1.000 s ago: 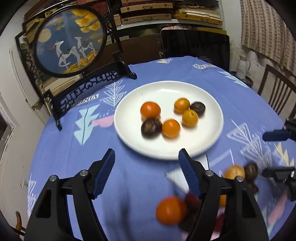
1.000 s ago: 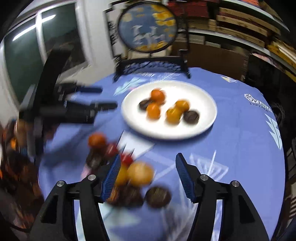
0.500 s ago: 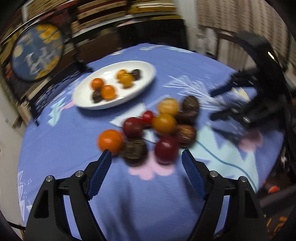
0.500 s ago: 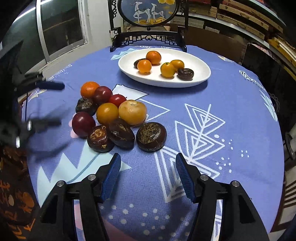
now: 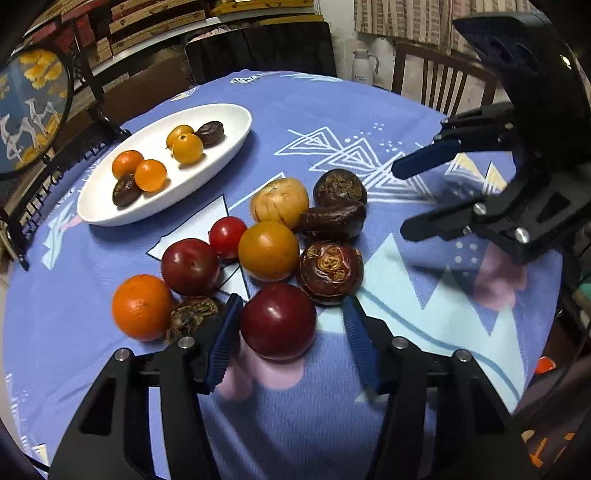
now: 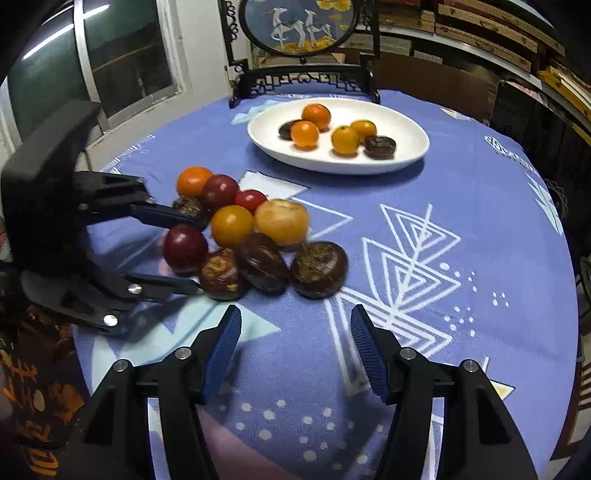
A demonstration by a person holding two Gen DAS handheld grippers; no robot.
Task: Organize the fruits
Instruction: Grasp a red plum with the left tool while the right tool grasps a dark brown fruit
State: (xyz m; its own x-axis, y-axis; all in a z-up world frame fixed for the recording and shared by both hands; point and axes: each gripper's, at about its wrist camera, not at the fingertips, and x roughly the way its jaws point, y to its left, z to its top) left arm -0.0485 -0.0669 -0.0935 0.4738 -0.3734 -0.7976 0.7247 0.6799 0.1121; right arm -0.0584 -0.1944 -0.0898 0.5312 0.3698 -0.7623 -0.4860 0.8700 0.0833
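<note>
We see the white plate (image 6: pixel 410 155) on the blue-clothed worktop (image 6: pixel 480 240); it contains four orange fruits and two dark brown ones. Near it on the cloth lies a loose fruit cluster (image 5: pixel 273 236): red, orange, tan and dark brown pieces touching one another. Our left gripper (image 5: pixel 291 343) has its jaws spread wide around the red plum (image 5: pixel 277 320) at the cluster's near edge, not clamped. Our right gripper (image 6: pixel 295 350) hovers beside the cluster, jaws released, holding nothing. A framed round screen (image 6: pixel 299 22) stands behind the plate.

Loose fruits (image 6: pixel 255 232) lie clustered on the table (image 6: pixel 480 221), before the plate (image 6: pixel 406 155) holding others.
</note>
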